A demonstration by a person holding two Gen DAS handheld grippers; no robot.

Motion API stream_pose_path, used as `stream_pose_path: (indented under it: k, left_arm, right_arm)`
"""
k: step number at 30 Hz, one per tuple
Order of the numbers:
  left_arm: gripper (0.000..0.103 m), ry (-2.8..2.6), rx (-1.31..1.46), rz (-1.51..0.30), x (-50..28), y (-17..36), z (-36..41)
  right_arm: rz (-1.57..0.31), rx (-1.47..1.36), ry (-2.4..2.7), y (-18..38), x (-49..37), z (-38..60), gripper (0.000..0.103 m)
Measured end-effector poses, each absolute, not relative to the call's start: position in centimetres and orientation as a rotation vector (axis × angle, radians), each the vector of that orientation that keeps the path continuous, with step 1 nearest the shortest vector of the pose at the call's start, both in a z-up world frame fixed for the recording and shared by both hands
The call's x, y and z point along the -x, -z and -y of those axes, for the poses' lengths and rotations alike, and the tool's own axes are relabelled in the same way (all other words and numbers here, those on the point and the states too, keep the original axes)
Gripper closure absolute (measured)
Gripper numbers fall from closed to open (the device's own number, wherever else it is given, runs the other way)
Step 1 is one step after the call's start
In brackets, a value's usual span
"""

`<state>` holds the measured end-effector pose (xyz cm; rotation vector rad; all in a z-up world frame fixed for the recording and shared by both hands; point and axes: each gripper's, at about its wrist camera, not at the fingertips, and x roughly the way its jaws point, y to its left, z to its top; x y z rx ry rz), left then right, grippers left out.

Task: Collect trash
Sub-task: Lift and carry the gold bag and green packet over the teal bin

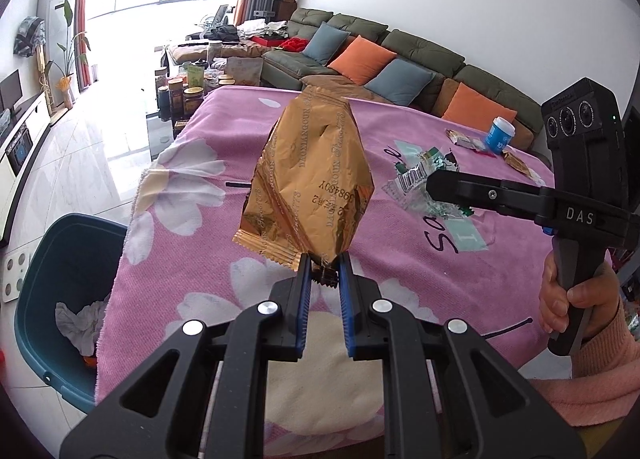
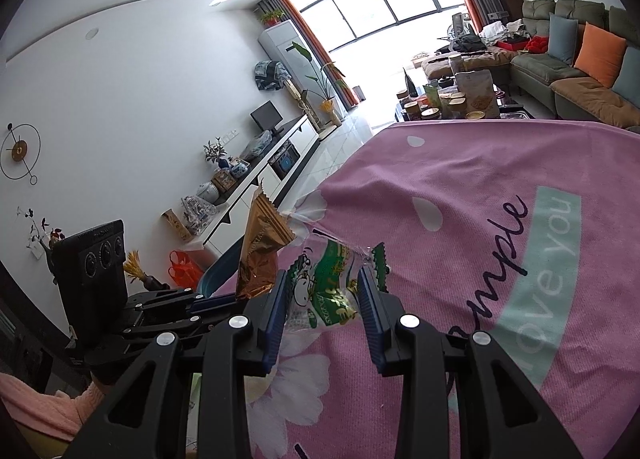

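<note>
Clamping a crumpled gold foil wrapper (image 1: 308, 179) by its lower edge, the left tool (image 1: 325, 271) holds it above the pink floral cloth (image 1: 400, 259) covering the counter, near the teal bin (image 1: 52, 279). The right tool (image 2: 324, 299), part closed, pinches a green-printed clear wrapper (image 2: 328, 283) just beside it.

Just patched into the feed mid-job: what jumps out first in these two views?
The gold wrapper stands out, held up over the pink cloth by its bottom edge in the left gripper. The right gripper is closed on a clear green-printed wrapper, also lifted. A teal bin with crumpled tissue inside sits on the floor off the table's left edge, and more litter and a blue cup lie at the far right.
</note>
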<state>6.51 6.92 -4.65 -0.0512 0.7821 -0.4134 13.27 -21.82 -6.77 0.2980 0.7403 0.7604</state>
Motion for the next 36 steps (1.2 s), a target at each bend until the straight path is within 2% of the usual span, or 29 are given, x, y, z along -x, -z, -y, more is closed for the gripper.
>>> stream_pose_path:
  k: [36]
  left_arm:
    - [0.089,0.293,0.073,-0.779,-4.7,4.8,-11.6]
  right_arm:
    - [-0.757,-0.249,-0.852,6.6,-13.8,17.0,0.070]
